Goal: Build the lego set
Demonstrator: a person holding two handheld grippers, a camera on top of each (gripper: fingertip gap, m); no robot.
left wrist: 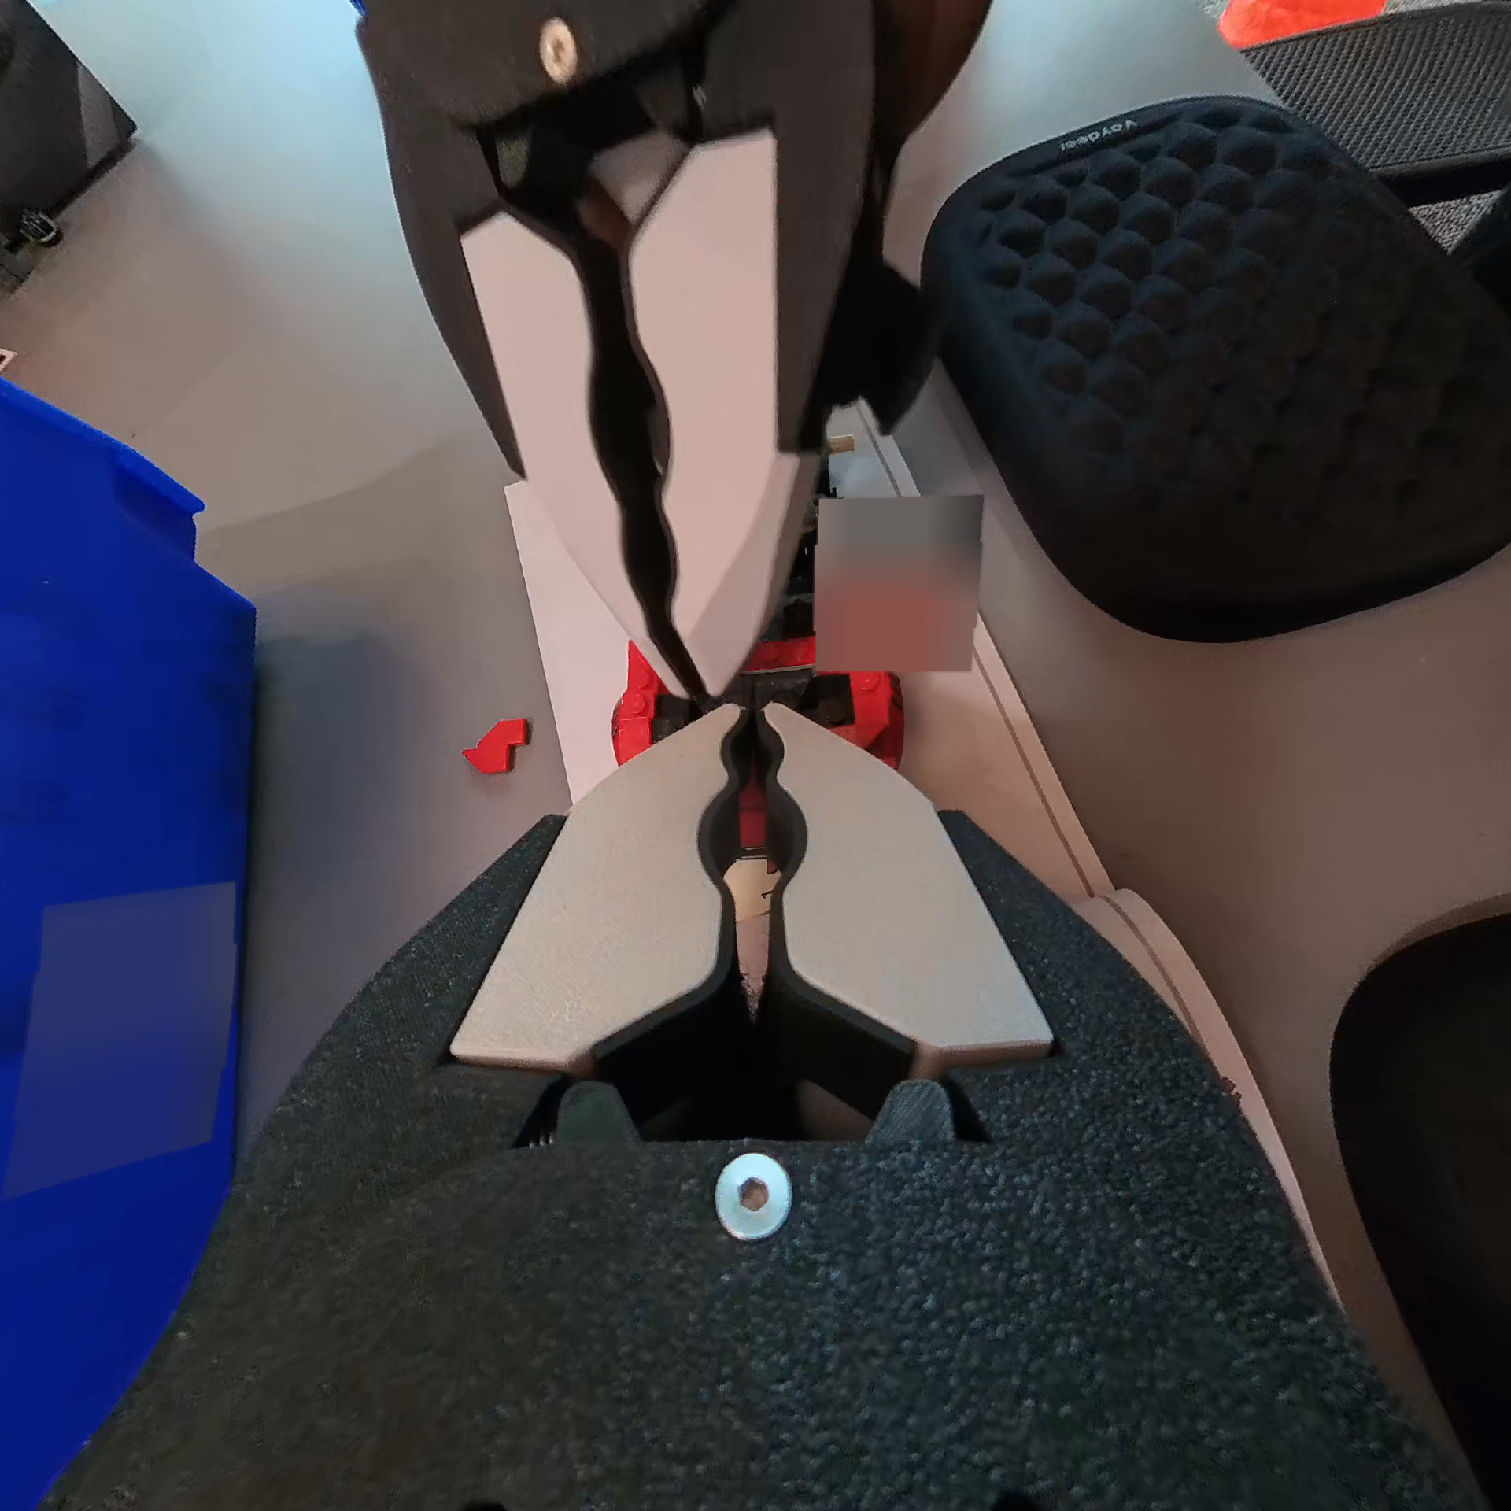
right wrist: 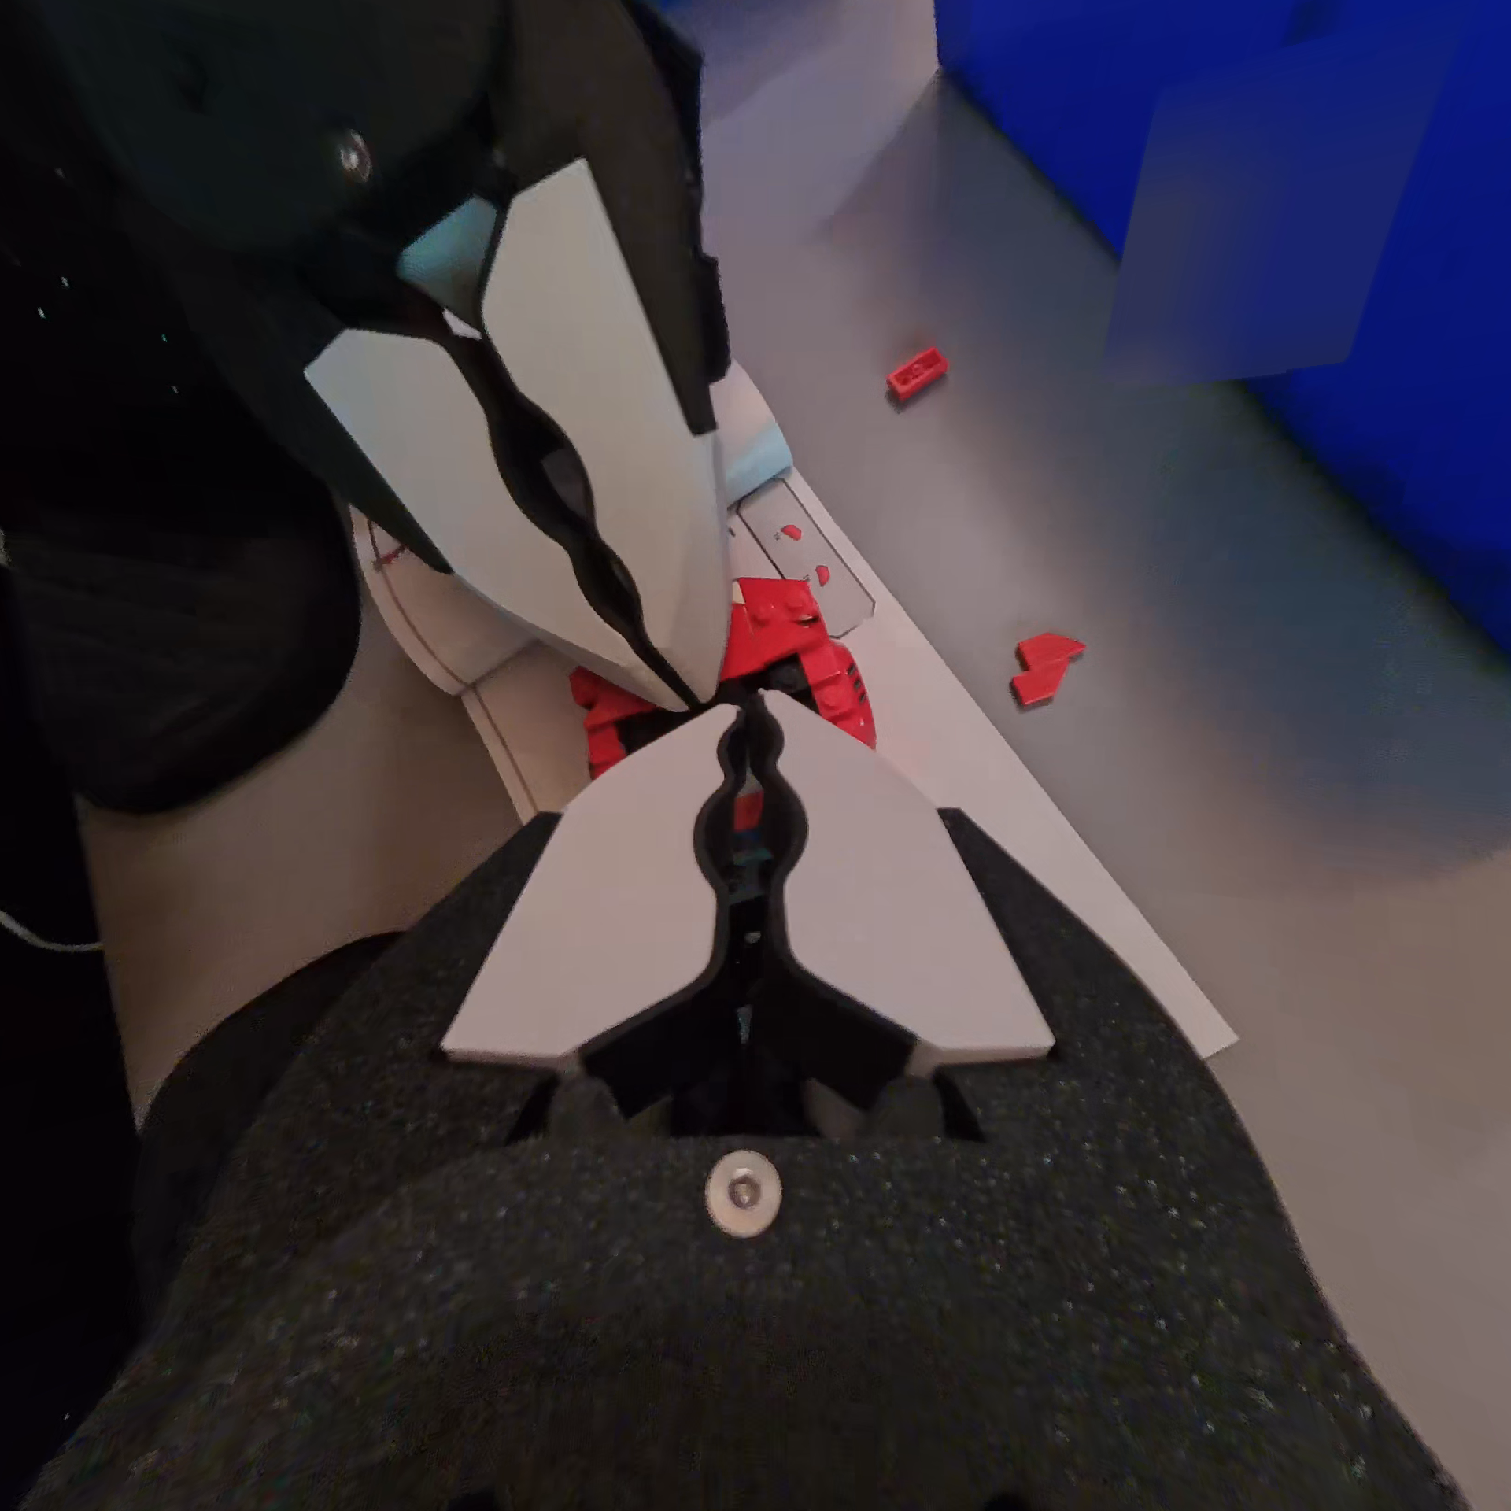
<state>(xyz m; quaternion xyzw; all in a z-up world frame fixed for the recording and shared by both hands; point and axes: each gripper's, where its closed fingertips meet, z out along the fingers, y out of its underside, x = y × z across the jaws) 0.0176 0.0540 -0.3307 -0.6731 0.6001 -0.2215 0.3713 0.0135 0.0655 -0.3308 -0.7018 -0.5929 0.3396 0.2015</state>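
- Both grippers are nose to nose over the red lego model (right wrist: pixel 826 679), which sits on the open instruction booklet (right wrist: pixel 981 818) on the grey table (right wrist: pixel 1226 899). Looks like a seating or pressing step on the model's top.
- Left gripper (left wrist: pixel 751 719): jaws drawn almost together, tips right at the model. Something red shows through the gap behind the tips, but I honestly can't tell if it's pinching a piece or that's just the model underneath.
- Right gripper (right wrist: pixel 748 710): same story, jaws nearly closed with a thin slit, tips touching or just above the model. Can't tell if it holds anything.
- Next move, my guess: one gripper steadies the model while the other pushes straight down. The tips are so crowded that either could nudge the other off line.
- Loose parts nearby: a red angled piece (right wrist: pixel 1046 666) just off the booklet's edge, and a small red plate (right wrist: pixel 917 374) farther out toward the blue bin (right wrist: pixel 1349 245).
- On the other side, a black honeycomb cushion (left wrist: pixel 1226 368). Nothing sits between the grippers and the model; the grippers themselves hide most of it.
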